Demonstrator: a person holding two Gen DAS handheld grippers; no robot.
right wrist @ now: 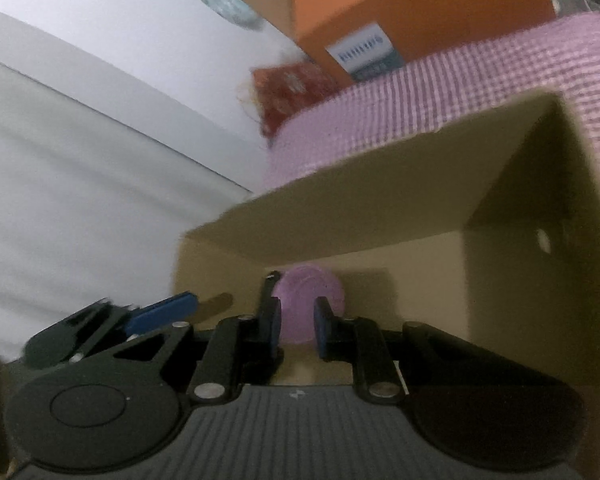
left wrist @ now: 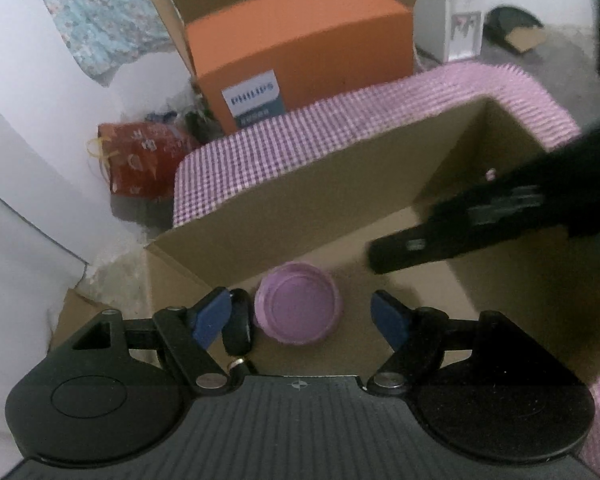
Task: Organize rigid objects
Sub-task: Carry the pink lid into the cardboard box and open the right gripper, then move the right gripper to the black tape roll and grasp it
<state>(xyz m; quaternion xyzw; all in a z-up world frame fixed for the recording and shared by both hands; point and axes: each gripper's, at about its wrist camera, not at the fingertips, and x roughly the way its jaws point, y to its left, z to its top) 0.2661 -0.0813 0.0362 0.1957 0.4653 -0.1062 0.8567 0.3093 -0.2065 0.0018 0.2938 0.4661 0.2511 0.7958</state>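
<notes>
Blue-padded fingers (left wrist: 207, 316) of the left gripper (left wrist: 300, 320) stand wide apart and hold nothing, low over the floor of the cardboard box (left wrist: 283, 196), which serves as my landmark. It is the largest thing, open at the top, and it sits on a pink checked cloth (left wrist: 380, 108); behind the box stands an orange carton (left wrist: 300, 44), and a red bag (left wrist: 143, 156) lies beyond the box's left corner.

Inside the box, near its front wall, lies a purple lid (left wrist: 298, 304), hollow side up, between the left gripper's open fingers but touching neither. Just left of the lid, against the left finger, lies a small black object (left wrist: 237, 328); I cannot tell what it is.

The right gripper (right wrist: 295, 326) also reaches into the box, its fingers narrow and empty, pointing at the lid from close by.

I judge that the step is arranging the lid in the box. To do it well, one gripper should draw back, so the two do not collide, and the other should close on the lid's rim squarely, without catching the black object.
</notes>
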